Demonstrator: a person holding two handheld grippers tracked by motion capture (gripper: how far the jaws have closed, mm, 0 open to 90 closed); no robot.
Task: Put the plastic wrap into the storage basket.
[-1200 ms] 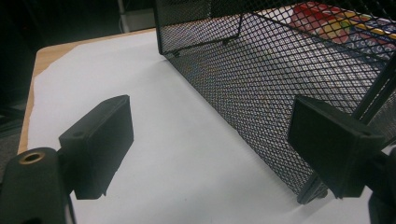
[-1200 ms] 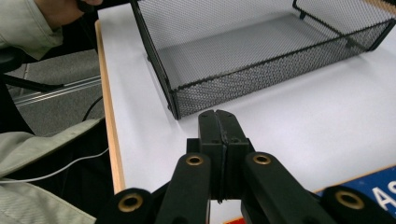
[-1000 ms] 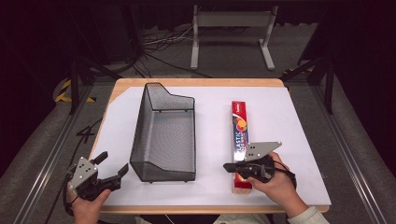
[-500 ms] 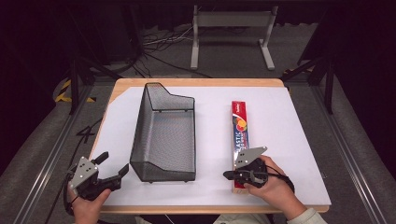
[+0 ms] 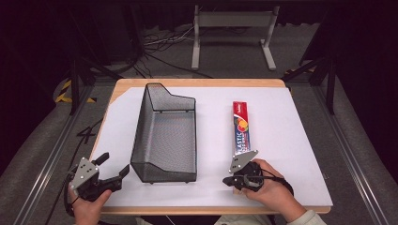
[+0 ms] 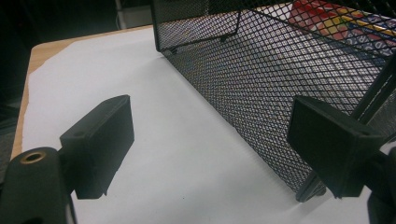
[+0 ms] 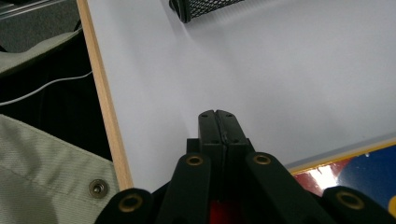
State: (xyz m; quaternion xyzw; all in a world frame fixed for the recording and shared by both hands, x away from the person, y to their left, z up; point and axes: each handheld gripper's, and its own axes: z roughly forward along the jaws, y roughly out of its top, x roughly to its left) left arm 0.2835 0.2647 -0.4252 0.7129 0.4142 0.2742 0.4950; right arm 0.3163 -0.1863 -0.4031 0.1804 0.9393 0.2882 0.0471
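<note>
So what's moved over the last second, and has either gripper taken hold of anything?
The right gripper has drawn back toward the table's near edge, off the near end of the plastic wrap box. Its jaws are pressed shut on nothing. The box lies in the same spot. The left gripper stays open at the near-left corner, beside the mesh basket, which hasn't moved.

The left hand [image 5: 87, 206] comes in at the bottom left and holds the left gripper [image 5: 115, 164] low, with its two jaws wide apart and pointing to the upper right. The right hand [image 5: 270, 190] comes in at the bottom right. The right gripper [image 5: 230, 180] points to the left, and its two jaws are pressed together with nothing between them.
</note>
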